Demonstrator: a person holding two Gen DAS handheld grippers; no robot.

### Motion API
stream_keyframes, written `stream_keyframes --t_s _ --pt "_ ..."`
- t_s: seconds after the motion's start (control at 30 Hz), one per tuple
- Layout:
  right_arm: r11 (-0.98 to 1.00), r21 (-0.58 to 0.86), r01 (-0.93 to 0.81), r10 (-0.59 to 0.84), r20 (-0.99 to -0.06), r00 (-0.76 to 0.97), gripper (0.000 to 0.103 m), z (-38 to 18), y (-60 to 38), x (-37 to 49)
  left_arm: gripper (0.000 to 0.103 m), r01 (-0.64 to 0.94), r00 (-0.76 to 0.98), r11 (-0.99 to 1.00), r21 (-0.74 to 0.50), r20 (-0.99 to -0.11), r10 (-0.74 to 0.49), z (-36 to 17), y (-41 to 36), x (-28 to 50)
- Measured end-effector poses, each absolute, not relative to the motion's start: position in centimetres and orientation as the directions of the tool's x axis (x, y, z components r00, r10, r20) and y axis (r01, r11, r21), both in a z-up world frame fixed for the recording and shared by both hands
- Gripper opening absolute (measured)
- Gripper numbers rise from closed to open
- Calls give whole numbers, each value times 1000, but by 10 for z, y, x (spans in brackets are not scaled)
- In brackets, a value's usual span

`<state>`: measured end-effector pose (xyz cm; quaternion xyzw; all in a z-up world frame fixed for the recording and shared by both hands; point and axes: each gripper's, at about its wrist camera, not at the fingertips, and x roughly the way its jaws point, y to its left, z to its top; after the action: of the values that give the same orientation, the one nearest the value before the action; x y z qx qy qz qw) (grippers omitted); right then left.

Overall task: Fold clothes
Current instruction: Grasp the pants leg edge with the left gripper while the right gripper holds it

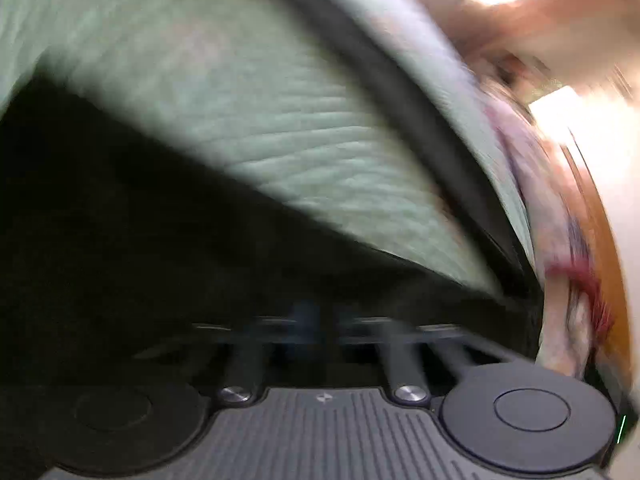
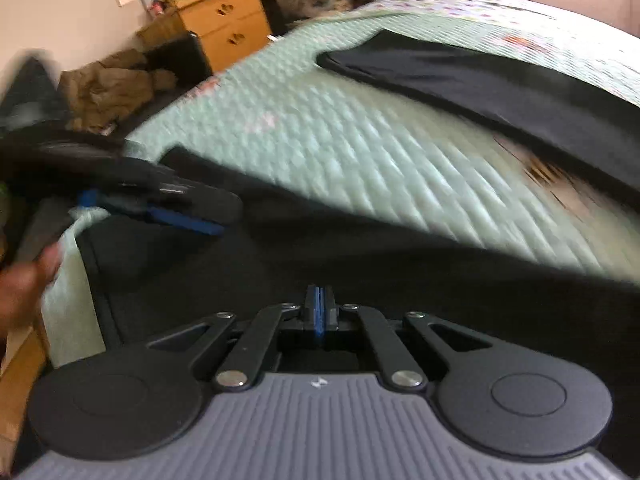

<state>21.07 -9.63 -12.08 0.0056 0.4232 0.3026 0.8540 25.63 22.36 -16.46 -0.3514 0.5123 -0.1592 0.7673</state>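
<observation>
A black garment (image 2: 360, 248) lies spread on a mint-green quilted bedspread (image 2: 340, 140). My right gripper (image 2: 319, 312) is shut, its blue pads pressed together with the tips down in the black cloth near its front edge. The pinched fold itself is hidden. My left gripper (image 2: 224, 220) comes in from the left, shut at the garment's left edge, with a hand (image 2: 20, 288) behind it. In the blurred left wrist view the left gripper (image 1: 308, 320) sits dark against the black garment (image 1: 120, 220), with the bedspread (image 1: 240, 100) beyond.
A second black strip of cloth (image 2: 480, 76) lies farther back on the bed. A wooden desk with drawers (image 2: 224, 28) stands behind the bed, and an olive-brown heap of clothes (image 2: 116, 84) lies beside it. A wooden bed edge (image 1: 608, 240) runs along the right.
</observation>
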Motion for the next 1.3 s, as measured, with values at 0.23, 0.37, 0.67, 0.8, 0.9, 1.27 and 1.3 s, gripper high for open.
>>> stream_keyframes --t_s 0.23,0.37,0.67,0.8,0.9,1.27,1.3 --pt "814 250 -524 524 -705 478 6 -110 -99 200 0 2 500 812 -583 -703 -505 -127 212 259" --pt "806 286 -518 536 -723 436 7 -118 -77 238 2 -57 502 877 -478 -773 -389 -133 220 278" --pt "743 405 -533 645 -648 405 8 -119 -35 292 0 -131 583 814 -566 -708 -399 -118 274 278" --pt "735 404 -545 653 -637 408 8 -113 -74 242 0 -95 578 683 -724 -599 -554 -118 289 257" --pt "773 363 -520 599 -689 409 9 -120 -101 207 0 -97 524 634 -768 -581 -624 -122 285 245" --pt "763 415 -496 621 -684 382 10 -131 -78 223 1 -445 495 508 -737 -676 -546 -176 287 265" --pt "762 424 -490 626 -678 386 10 -132 -70 233 1 -443 518 539 -716 -695 -498 -169 285 271"
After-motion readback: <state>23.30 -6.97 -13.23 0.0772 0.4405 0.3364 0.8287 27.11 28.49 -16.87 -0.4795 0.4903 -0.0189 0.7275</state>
